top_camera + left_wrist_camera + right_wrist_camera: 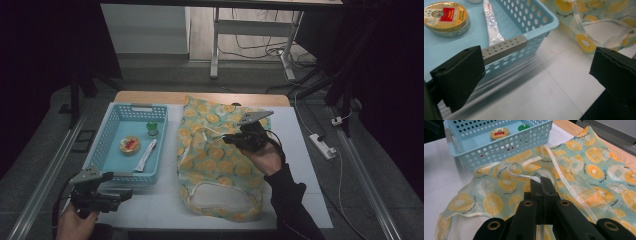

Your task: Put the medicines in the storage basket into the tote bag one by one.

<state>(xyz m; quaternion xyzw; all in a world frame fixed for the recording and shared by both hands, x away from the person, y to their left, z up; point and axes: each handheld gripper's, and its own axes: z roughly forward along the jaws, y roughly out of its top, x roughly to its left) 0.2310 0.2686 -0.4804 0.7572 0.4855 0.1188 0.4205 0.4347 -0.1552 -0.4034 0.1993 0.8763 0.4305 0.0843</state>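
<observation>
While left gripper (pixel 534 75) gapes, right gripper (pixel 541 181) pinches strap (pixel 571 187).

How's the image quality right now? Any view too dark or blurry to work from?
High view: dim and soft, the room black around the lit table. Left gripper view: bright, the basket rim and tin readable, the near pads slightly blurred. Right gripper view: evenly lit, the bag print sharp, the hand-held gripper dark against it.

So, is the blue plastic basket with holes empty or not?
Not empty. The blue plastic basket holds a round gold tin, a white tube and a small green-capped jar.
</observation>
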